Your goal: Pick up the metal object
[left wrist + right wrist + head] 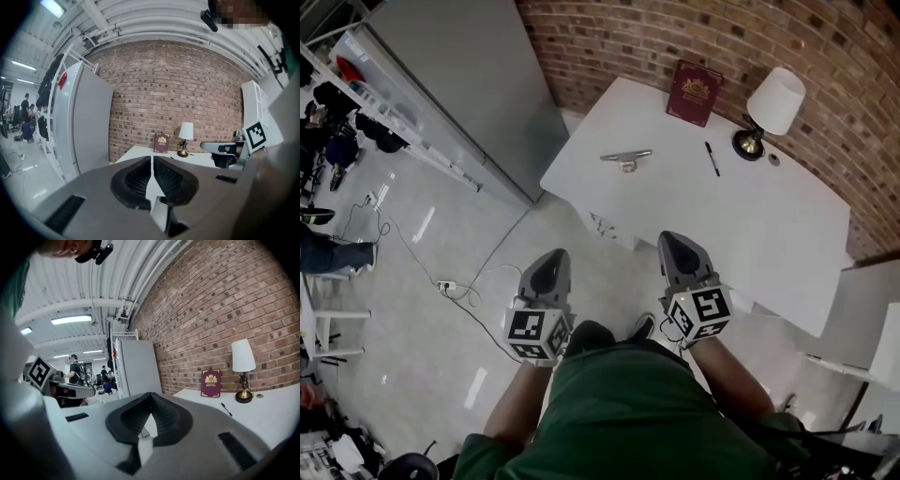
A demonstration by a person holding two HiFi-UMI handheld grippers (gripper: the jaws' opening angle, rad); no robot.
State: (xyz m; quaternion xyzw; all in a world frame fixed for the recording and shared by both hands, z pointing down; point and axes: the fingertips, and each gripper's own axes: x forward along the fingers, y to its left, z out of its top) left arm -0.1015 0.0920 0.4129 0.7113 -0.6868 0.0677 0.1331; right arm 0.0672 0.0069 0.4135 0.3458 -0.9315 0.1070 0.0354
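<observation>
The metal object [625,157], a silver cleat-shaped piece, lies on the white table [750,225] near its left end. Both grippers are held close to my body over the floor, well short of the table. My left gripper [551,258] is shut with nothing between its jaws; its tips meet in the left gripper view [153,160]. My right gripper [675,240] is also shut and holds nothing, with its tips together in the right gripper view [150,397]. In both gripper views the jaws hide the metal object.
On the table by the brick wall stand a dark red book [694,92] and a white-shaded lamp [772,108], with a black pen [712,158] between. A tall grey cabinet [469,84] stands left of the table. A cable and power strip [445,286] lie on the floor.
</observation>
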